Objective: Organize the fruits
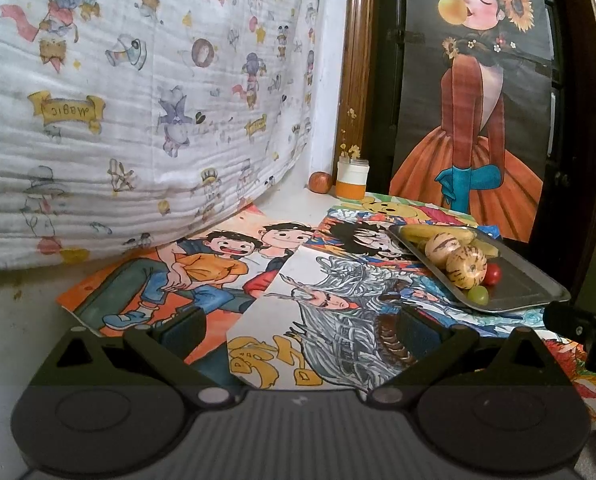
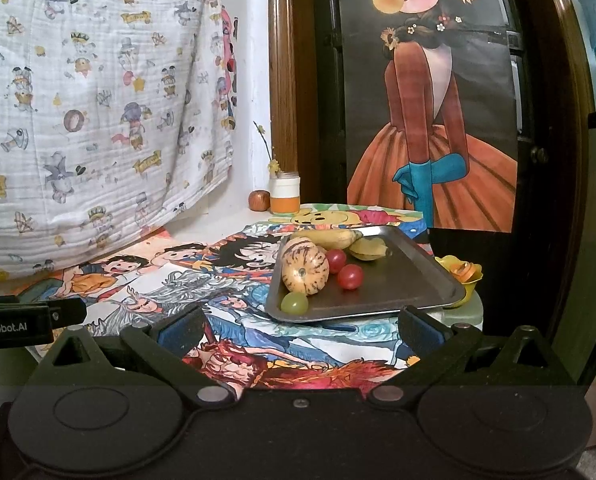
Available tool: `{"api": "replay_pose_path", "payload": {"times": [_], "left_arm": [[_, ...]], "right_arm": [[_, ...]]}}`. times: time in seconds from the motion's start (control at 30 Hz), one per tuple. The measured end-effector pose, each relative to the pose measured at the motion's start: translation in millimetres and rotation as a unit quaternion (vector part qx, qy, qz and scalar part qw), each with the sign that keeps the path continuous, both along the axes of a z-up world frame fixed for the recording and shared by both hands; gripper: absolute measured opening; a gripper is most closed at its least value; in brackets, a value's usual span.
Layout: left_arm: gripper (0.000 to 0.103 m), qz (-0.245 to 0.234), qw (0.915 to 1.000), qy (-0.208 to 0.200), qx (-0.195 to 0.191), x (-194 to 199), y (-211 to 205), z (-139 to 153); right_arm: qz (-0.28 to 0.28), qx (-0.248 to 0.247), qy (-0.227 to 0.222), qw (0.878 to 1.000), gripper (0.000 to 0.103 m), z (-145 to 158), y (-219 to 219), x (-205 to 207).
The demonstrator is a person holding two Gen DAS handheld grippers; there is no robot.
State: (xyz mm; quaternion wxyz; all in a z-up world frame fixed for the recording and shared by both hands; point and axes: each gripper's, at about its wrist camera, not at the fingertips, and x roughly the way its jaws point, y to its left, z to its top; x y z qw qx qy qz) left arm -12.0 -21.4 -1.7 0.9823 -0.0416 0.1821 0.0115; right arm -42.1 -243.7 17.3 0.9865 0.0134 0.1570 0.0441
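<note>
A metal tray (image 2: 409,280) (image 1: 525,284) lies on the drawing-covered table. It holds striped tan melons (image 2: 303,266) (image 1: 465,266), bananas (image 2: 329,238) (image 1: 433,234), two red cherry tomatoes (image 2: 349,277), one of them also in the left wrist view (image 1: 493,274), and a green grape (image 2: 294,303) (image 1: 477,295). A red apple (image 2: 259,200) (image 1: 320,182) sits apart at the back by the wall. My right gripper (image 2: 301,332) stands open just short of the tray's near edge. My left gripper (image 1: 298,330) is open over the drawings, left of the tray, holding nothing.
A white and orange jar (image 2: 284,196) (image 1: 351,180) with dried flowers stands beside the apple. A patterned cloth (image 1: 138,100) hangs on the left. A yellow flower-shaped dish (image 2: 461,272) sits right of the tray. A painted poster (image 2: 425,100) leans behind.
</note>
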Motion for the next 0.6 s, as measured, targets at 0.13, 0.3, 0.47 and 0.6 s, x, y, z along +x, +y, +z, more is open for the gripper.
{"api": "replay_pose_path", "payload": {"times": [0.13, 0.3, 0.47, 0.6], "left_arm": [[0.103, 0.0, 1.0, 0.001, 0.0, 0.3, 0.1, -1.1], [0.103, 0.002, 1.0, 0.003, 0.0, 0.7, 0.2, -2.5], [0.103, 0.002, 1.0, 0.004, 0.001, 1.2, 0.5, -2.8], [0.103, 0.003, 1.0, 0.005, 0.0, 1.2, 0.8, -2.9]], "right_arm": [[0.0, 0.0, 0.0, 1.0, 0.103, 0.0, -0.1, 0.2], [0.0, 0.0, 0.0, 1.0, 0.103, 0.0, -0.2, 0.4], [0.0, 0.001, 0.001, 1.0, 0.103, 0.0, 0.0, 0.4], [0.0, 0.001, 0.001, 1.0, 0.103, 0.3, 0.0, 0.6]]}}
